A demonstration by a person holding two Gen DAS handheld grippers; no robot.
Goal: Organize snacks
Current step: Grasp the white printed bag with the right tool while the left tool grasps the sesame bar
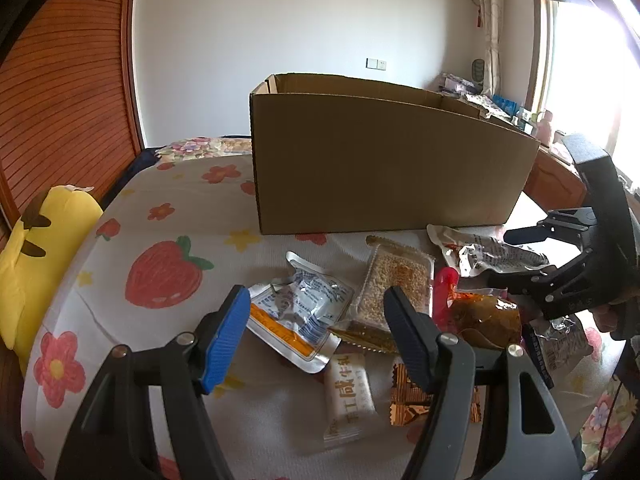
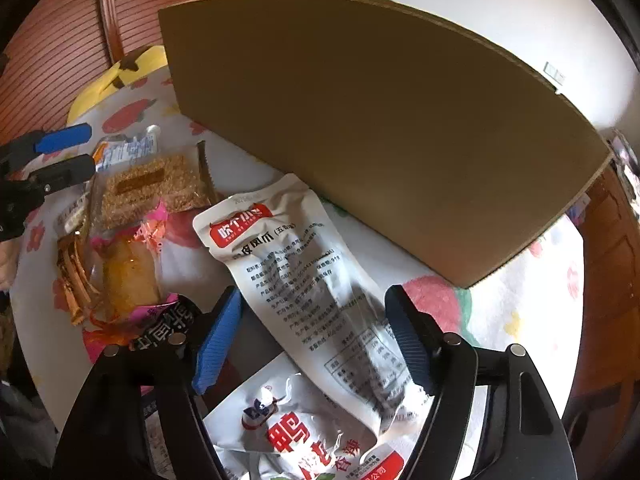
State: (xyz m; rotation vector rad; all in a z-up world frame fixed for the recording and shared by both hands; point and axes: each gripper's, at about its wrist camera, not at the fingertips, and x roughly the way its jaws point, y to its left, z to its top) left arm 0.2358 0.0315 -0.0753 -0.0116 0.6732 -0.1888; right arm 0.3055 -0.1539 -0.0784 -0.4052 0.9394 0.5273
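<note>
Several snack packets lie on a flower-print bed sheet (image 1: 168, 208) in front of an open cardboard box (image 1: 380, 168) (image 2: 380, 120). My left gripper (image 1: 316, 340) hovers open above a silver, blue and orange packet (image 1: 300, 312) and a sesame bar packet (image 1: 400, 280) (image 2: 148, 188). My right gripper (image 2: 314, 340) (image 1: 520, 258) is open, with a white printed pouch (image 2: 304, 280) (image 1: 492, 256) lying on the sheet between its fingers. The pads stand beside the pouch and do not squeeze it. A red-lettered pouch (image 2: 304, 432) lies under it, and a pink and orange packet (image 2: 128, 268) lies to its left.
A white candy wrapper (image 1: 350, 396) and a gold wrapper (image 1: 412, 400) lie close under my left gripper. A yellow plush toy (image 1: 44, 248) rests at the bed's left edge by a wooden slatted door (image 1: 60, 80). A cluttered desk (image 1: 500, 104) stands behind the box near a bright window.
</note>
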